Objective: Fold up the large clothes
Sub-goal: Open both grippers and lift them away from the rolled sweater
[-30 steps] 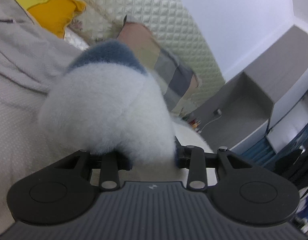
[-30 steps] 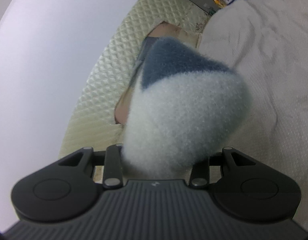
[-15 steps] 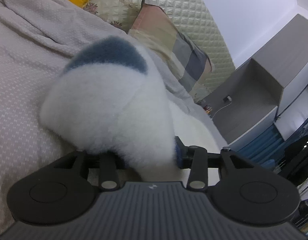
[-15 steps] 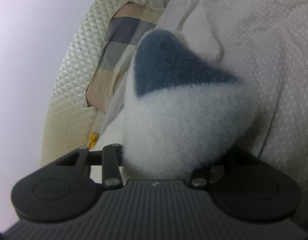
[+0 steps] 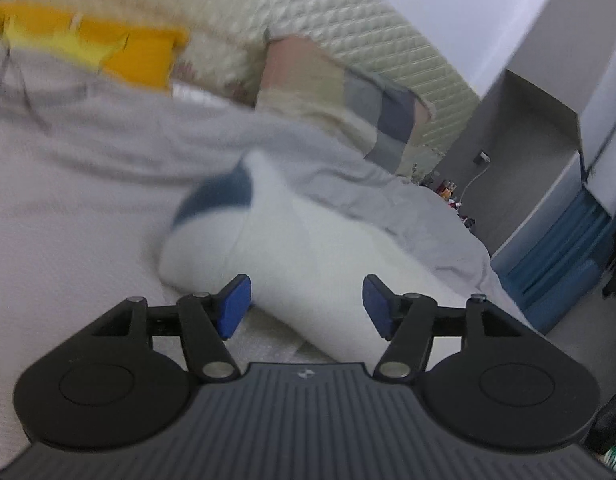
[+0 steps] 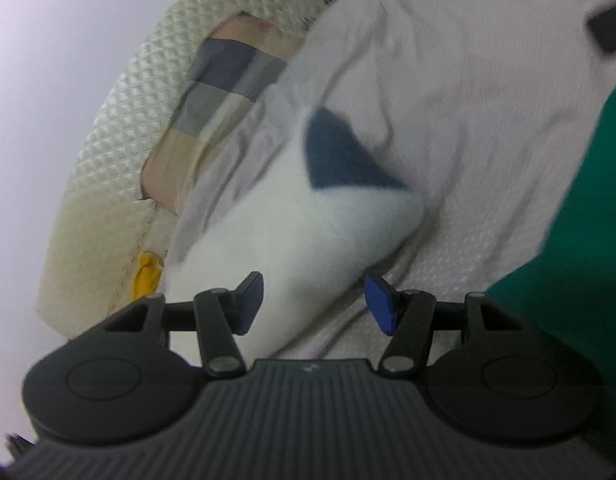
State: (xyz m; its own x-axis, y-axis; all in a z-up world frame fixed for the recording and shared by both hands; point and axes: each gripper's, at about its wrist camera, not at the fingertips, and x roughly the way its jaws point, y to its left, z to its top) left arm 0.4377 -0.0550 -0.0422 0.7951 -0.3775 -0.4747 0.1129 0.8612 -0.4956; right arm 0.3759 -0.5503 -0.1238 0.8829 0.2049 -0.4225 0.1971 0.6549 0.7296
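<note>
A fluffy white fleece garment (image 5: 292, 248) with a dark blue patch (image 5: 224, 196) lies on the grey bedcover (image 5: 68, 200). My left gripper (image 5: 306, 306) is open, its blue pads (image 5: 234, 304) apart on either side of the fleece and not pressing it. In the right wrist view the same white garment (image 6: 292, 232) with its blue patch (image 6: 339, 160) lies on the bedcover (image 6: 467, 120). My right gripper (image 6: 313, 304) is open too, with the fleece edge between its spread pads (image 6: 379, 306).
A checked pillow (image 5: 347, 100) and a yellow cushion (image 5: 120, 52) lean on the quilted headboard (image 5: 347, 28). A grey cabinet (image 5: 527, 140) and blue storage stand to the right of the bed. A green surface (image 6: 579, 240) shows at the right in the right wrist view.
Both grippers have opened and let go of the fleece. The garment has dropped from the jaws onto the bedcover, and both grippers have drawn back a little.
</note>
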